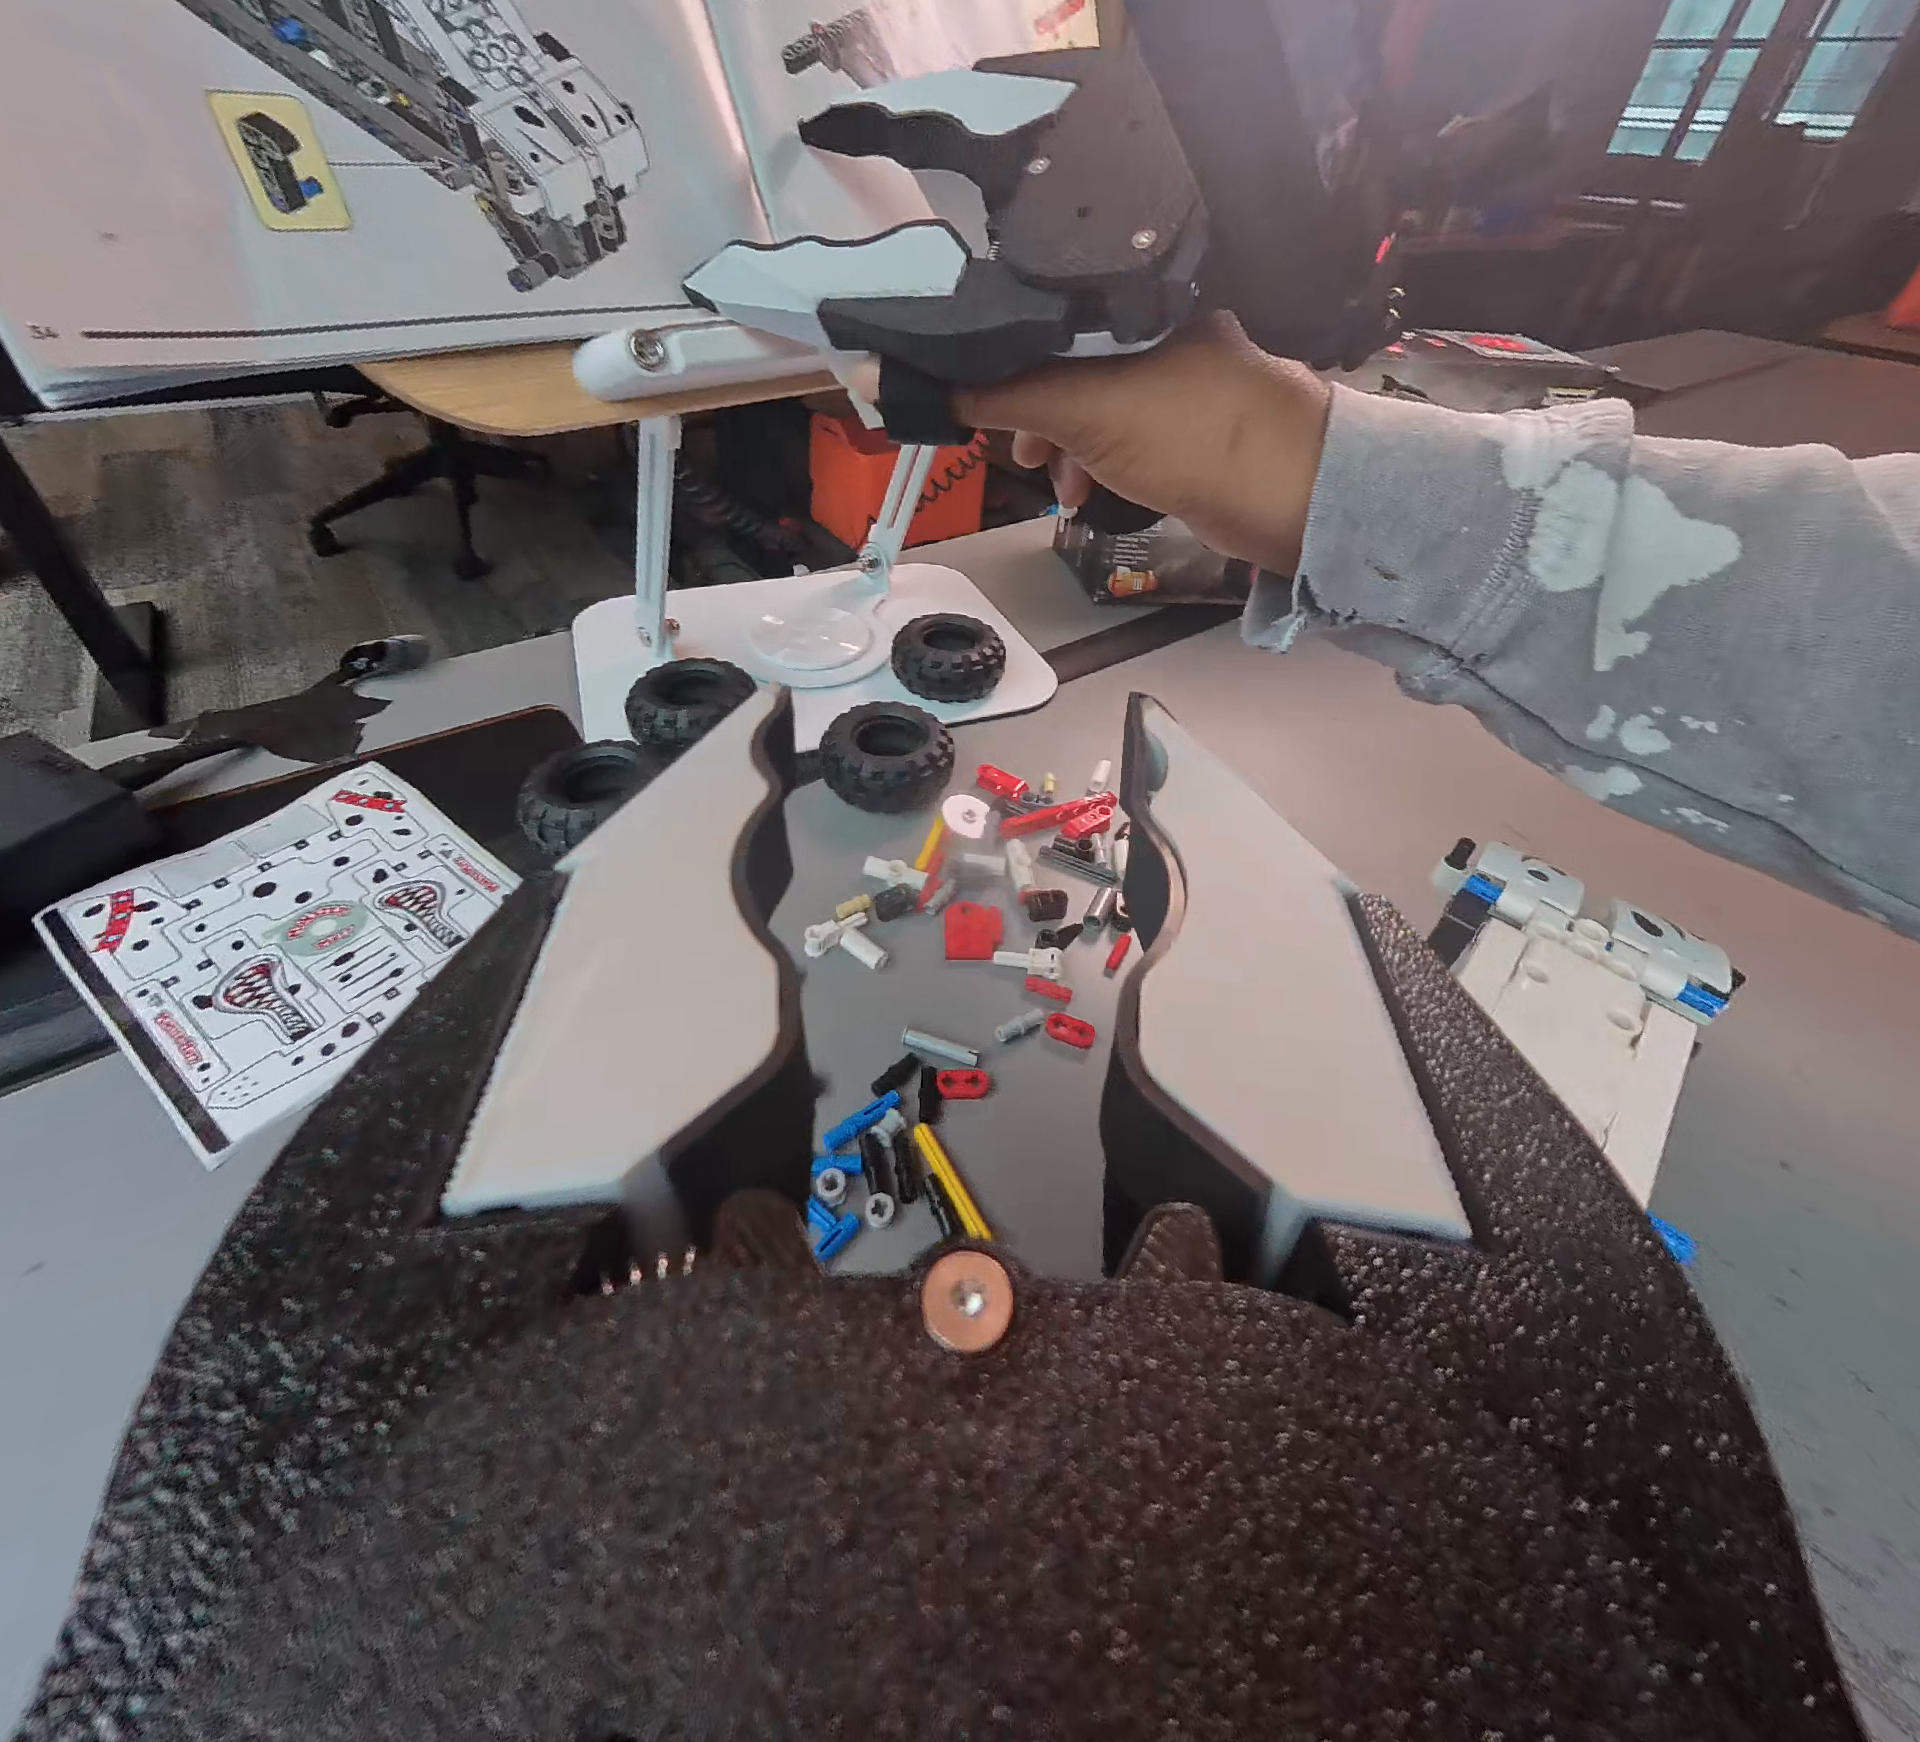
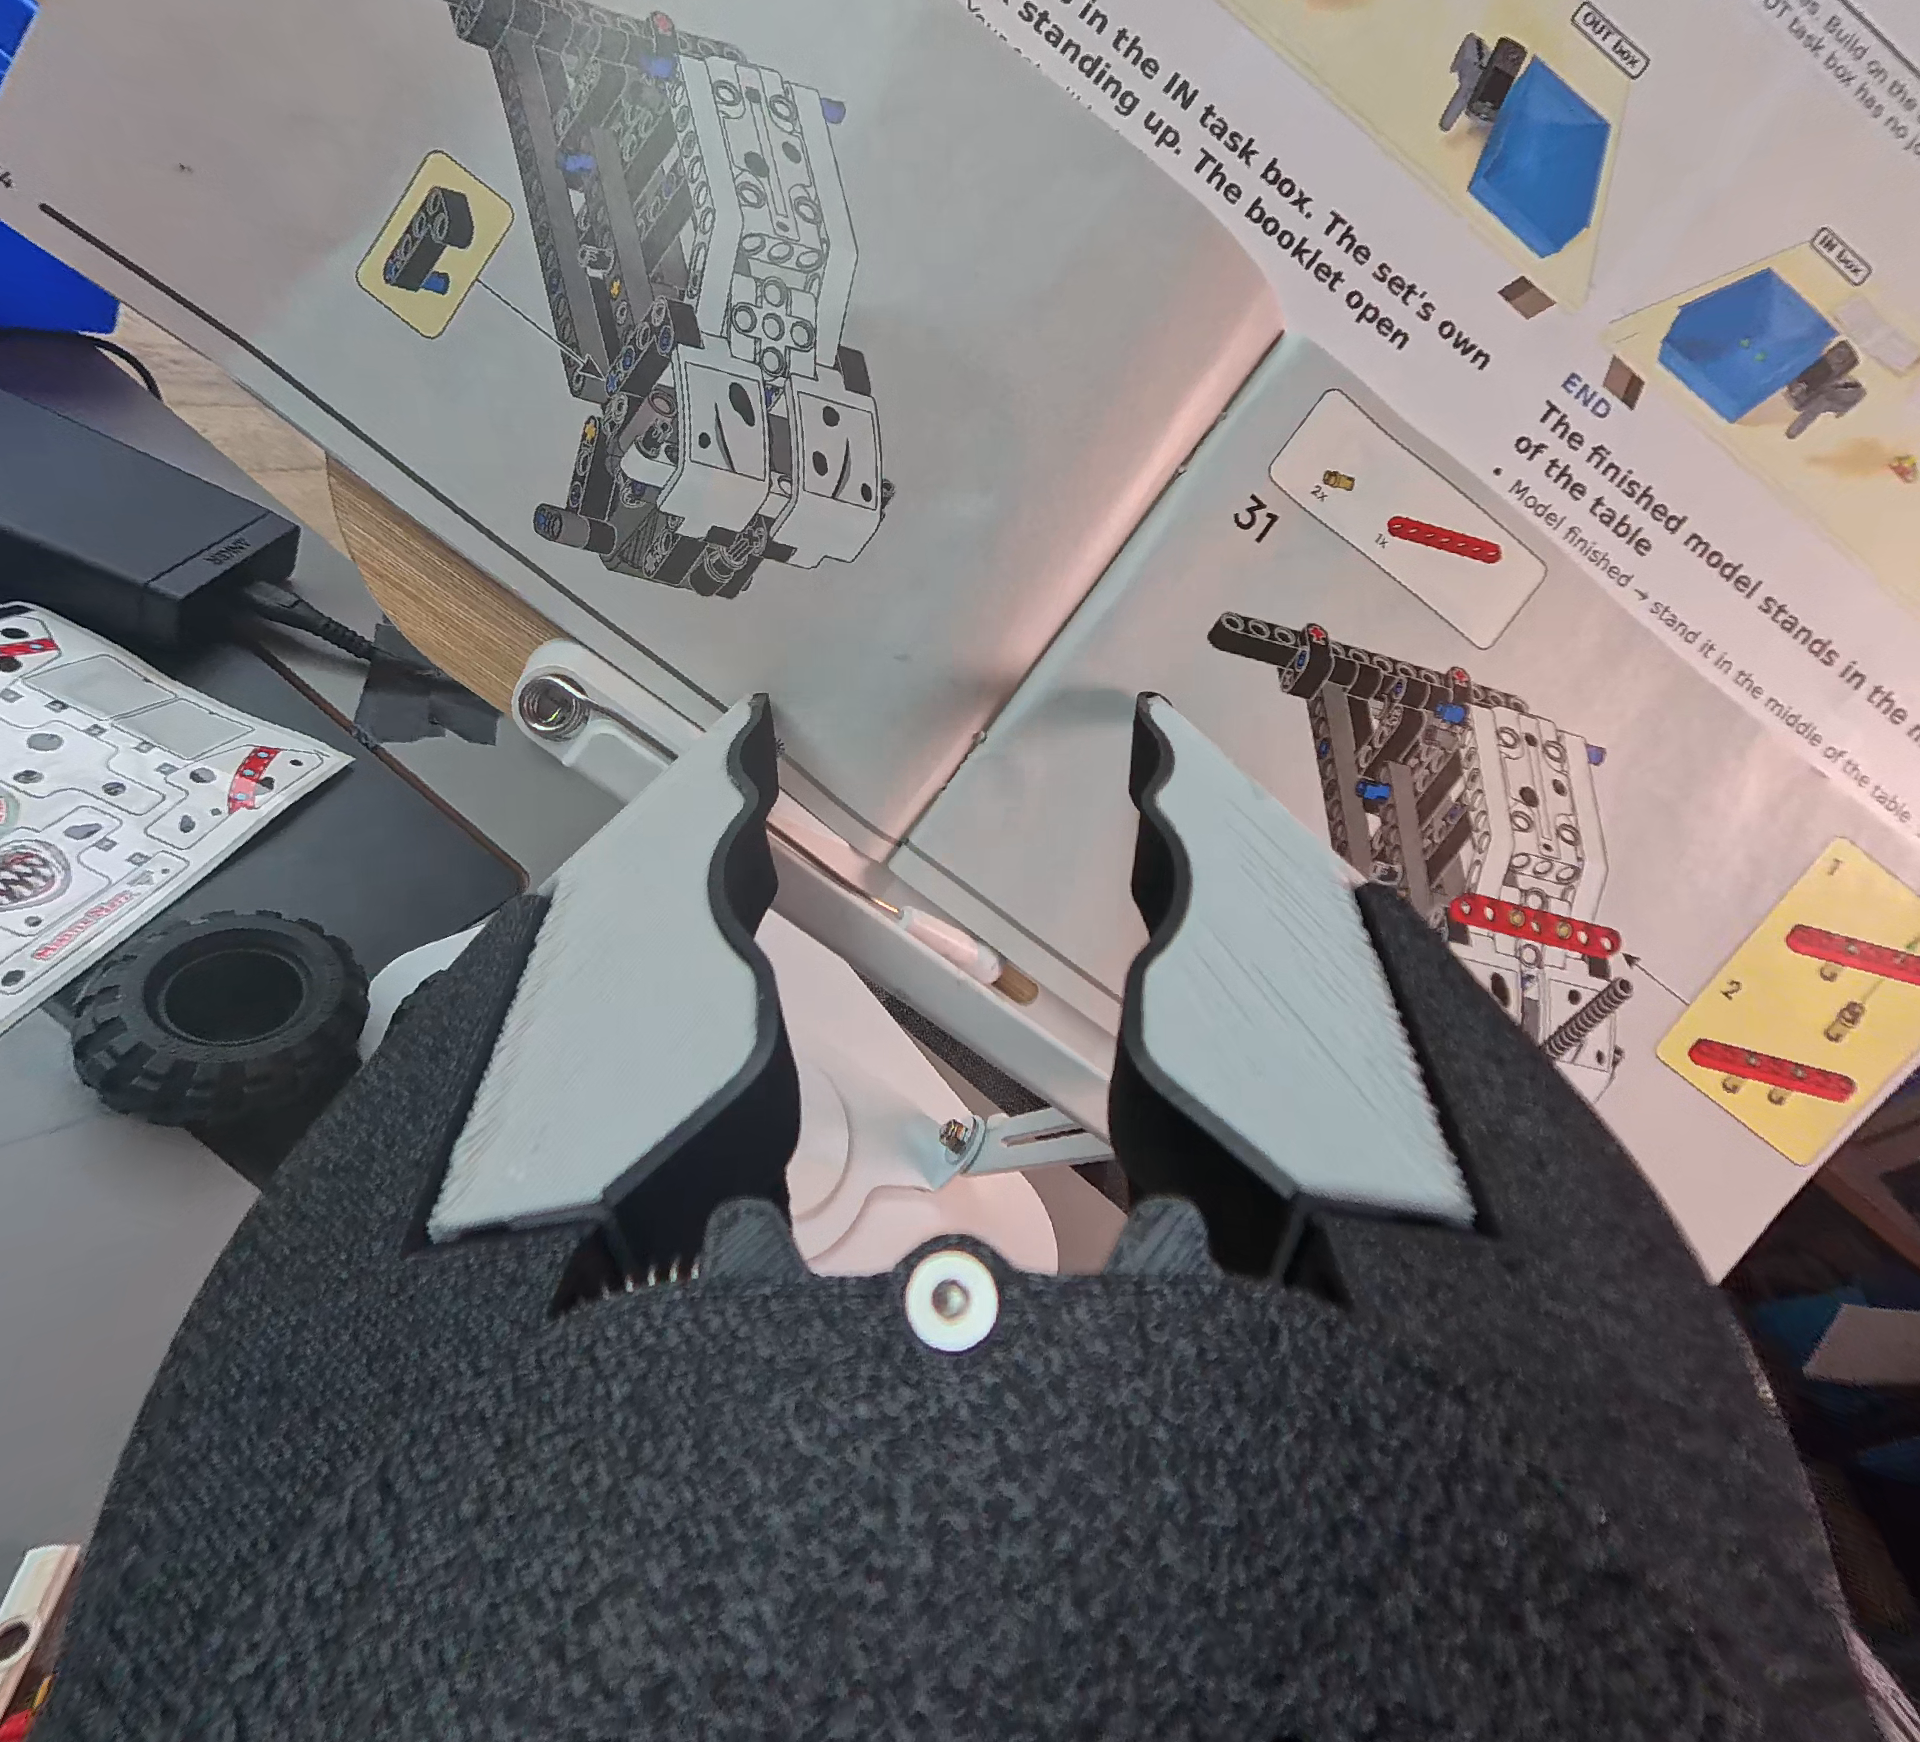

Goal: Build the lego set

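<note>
My left gripper [image 1: 951, 716] is open and empty, held above a scatter of small red, blue, black, white and yellow lego pieces [image 1: 977, 923] on the grey table. A partly built white and black lego model [image 1: 1579, 954] lies on the table to the right. My right gripper [image 2: 951, 716] is open and empty, raised close to the open instruction booklet [image 2: 727, 290] on its stand. It also shows in the left wrist view [image 1: 758, 206], held up by a hand in front of the booklet [image 1: 312, 82].
Several black tyres [image 1: 883, 767] lie by the white stand base [image 1: 997, 622]; one tyre shows in the right wrist view [image 2: 223, 1017]. A sticker sheet [image 1: 270, 944] lies at the left. A printed task sheet [image 2: 1558, 134] stands behind the booklet. A black power brick [image 2: 125, 529] sits at the far left. Both grippers' tips are roughly 30 centimetres from the black power brick [image 2: 125, 529].
</note>
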A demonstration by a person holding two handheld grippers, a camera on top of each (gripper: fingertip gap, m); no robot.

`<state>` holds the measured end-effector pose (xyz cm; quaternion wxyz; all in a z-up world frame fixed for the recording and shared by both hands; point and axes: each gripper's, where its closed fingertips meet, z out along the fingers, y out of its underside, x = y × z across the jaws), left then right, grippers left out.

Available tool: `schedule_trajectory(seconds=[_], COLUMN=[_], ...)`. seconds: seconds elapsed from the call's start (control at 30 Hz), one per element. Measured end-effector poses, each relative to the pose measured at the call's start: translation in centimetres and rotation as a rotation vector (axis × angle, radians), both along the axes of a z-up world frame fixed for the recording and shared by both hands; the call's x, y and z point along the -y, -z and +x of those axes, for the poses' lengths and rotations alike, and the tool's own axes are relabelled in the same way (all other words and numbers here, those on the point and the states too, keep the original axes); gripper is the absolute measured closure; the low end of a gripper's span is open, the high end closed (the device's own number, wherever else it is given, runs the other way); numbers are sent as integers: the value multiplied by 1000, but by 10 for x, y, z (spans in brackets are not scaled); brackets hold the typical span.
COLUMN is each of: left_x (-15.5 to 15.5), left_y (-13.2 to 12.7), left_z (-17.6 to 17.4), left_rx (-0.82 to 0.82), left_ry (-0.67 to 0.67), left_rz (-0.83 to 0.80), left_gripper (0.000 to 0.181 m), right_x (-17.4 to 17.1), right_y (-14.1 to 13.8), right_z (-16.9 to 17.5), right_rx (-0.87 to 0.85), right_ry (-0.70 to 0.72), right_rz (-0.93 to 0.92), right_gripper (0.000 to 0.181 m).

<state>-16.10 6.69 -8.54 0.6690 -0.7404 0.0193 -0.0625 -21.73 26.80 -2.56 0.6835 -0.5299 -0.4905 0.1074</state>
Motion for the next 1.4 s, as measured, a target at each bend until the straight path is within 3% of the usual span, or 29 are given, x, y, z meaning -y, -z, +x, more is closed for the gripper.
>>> schedule_trajectory(seconds=[0.77,1.03,1.4], left_x=[0,0,1], left_y=[-5,-8,-11], left_z=[-3,15,22], left_rx=[-22,-32,-43], left_ry=[-22,66,77], left_rz=[31,29,35], left_gripper=[118,119,119], right_x=[2,4,1], right_y=[2,4,5], right_z=[3,10,19], right_rx=[20,66,75], right_ry=[-13,-23,-10], right_rz=[-63,-106,-143], right_gripper=[113,113,114])
